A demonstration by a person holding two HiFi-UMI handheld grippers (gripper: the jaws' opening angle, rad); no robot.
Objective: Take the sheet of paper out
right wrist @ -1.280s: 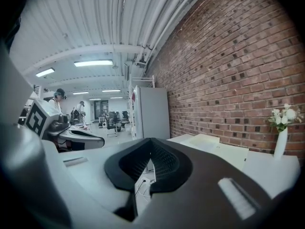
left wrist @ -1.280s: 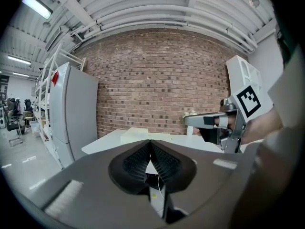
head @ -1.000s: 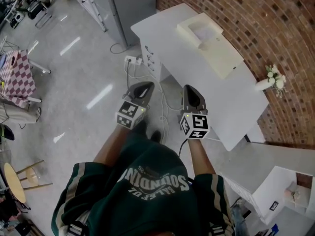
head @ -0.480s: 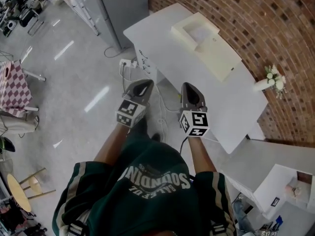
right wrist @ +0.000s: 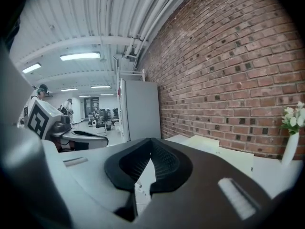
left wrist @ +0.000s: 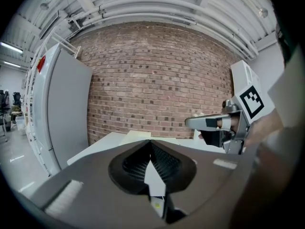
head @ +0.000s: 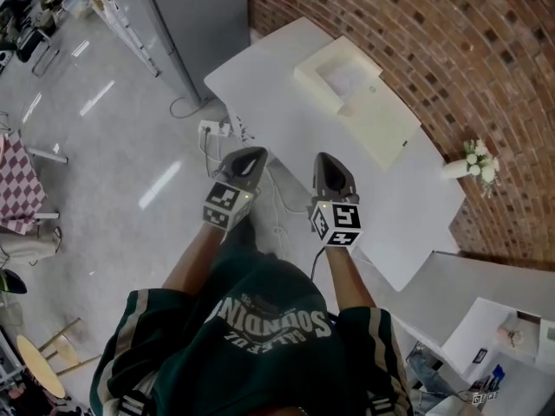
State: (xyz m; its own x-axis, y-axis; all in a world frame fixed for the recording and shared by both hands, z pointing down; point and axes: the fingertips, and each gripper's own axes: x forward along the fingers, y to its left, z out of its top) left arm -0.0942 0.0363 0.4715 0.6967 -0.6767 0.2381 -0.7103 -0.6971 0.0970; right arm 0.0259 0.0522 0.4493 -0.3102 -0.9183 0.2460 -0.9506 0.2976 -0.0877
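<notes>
Holding the left gripper (head: 250,154) and right gripper (head: 329,161) pressed together and empty near the white table (head: 286,120), a person has yet to begin; the sheet of paper (head: 347,78) apparently lies untouched in the cream box (head: 381,128) well ahead.

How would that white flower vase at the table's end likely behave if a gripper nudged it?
The vase looks tall and narrow, with flowers above its mouth, so it would probably tip rather than slide. It stands near the end of the table, so a fall might carry it off. Possibly breakable; its material is unclear.
</notes>
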